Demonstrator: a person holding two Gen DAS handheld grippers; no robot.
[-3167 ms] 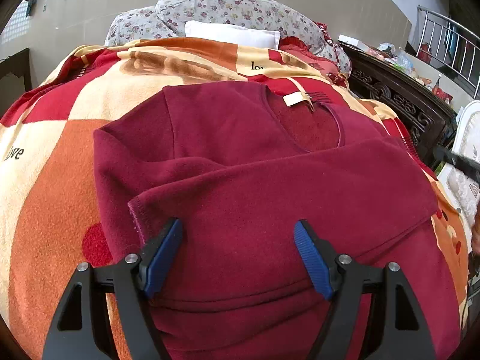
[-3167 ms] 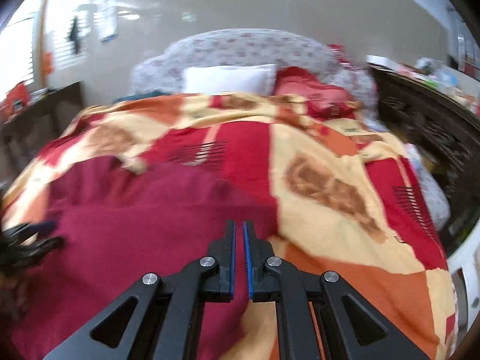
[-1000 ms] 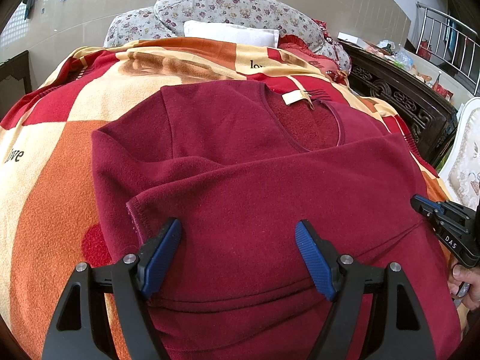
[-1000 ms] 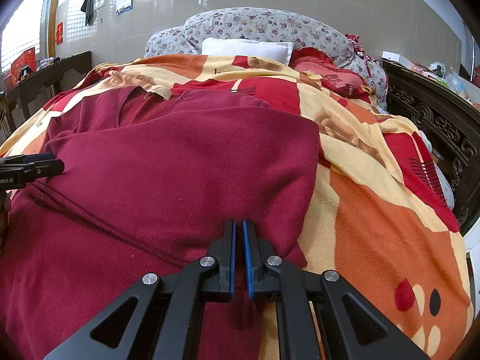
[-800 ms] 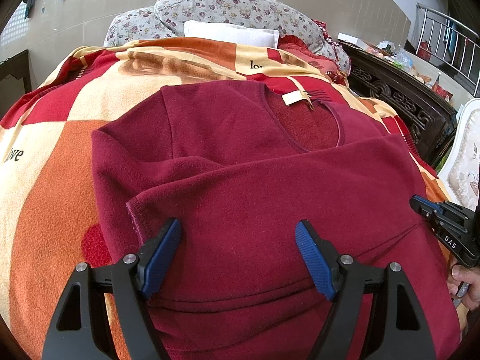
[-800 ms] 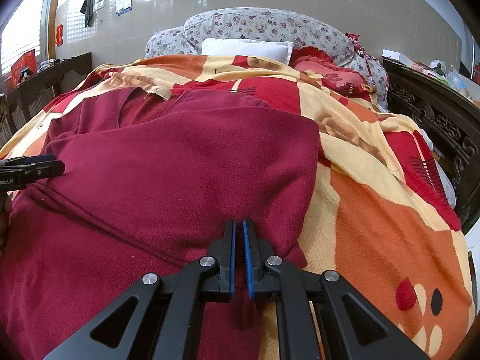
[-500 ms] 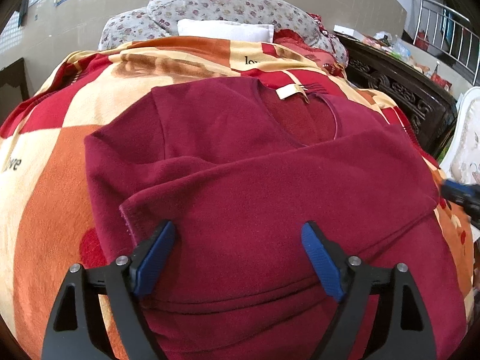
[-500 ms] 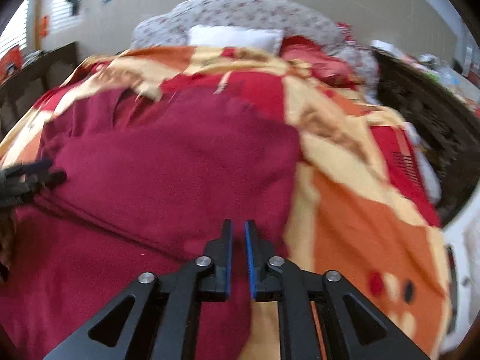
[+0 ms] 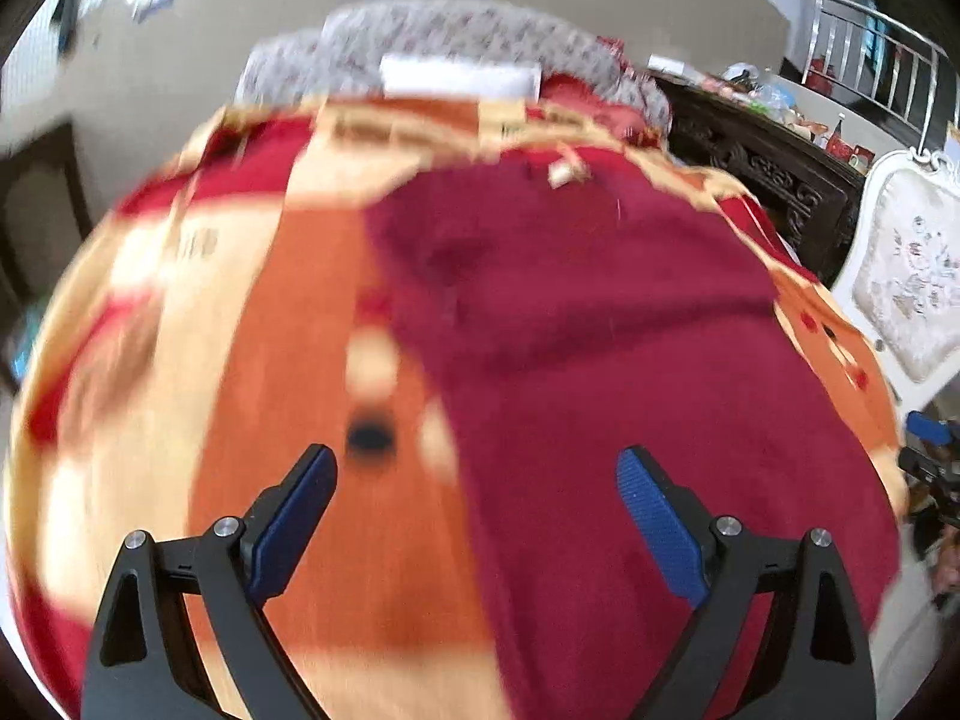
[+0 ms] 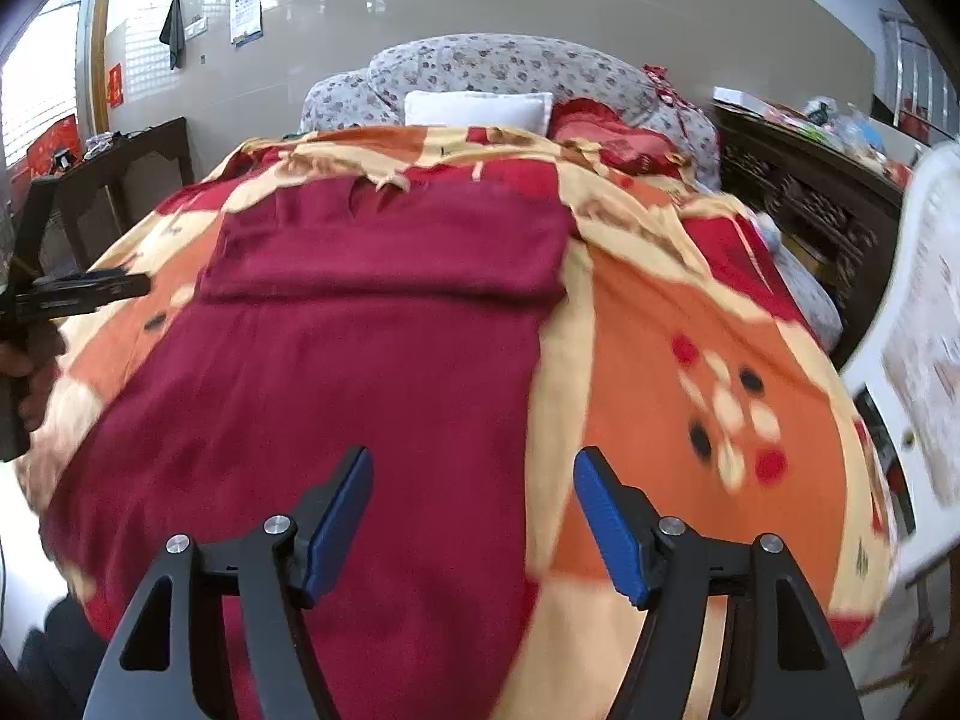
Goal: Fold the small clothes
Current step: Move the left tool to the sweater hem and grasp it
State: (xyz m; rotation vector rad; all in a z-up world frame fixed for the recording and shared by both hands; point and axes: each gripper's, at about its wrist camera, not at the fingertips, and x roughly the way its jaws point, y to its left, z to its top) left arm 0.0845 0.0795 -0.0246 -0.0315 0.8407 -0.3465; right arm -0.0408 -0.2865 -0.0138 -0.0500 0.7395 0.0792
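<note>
both tongs, left point(image 9: 474, 516) and right point(image 10: 471, 516), gape empty above the maroon sweater's point(image 10: 336, 384) side edges.

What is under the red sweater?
The sweater lies flat on a patterned blanket covering the bed; the blanket shows on both sides. The part beneath the sweater is hidden.

Lighting: bright, even daylight; window point(image 10: 36, 90) glare left of the bed point(image 10: 690, 420). Left wrist view: heavy motion blur across the bed point(image 9: 210, 360), headboard smeared. Right wrist view: sharper, blur near the bed's foot. Fisheye bending, dark vignette at corners.
</note>
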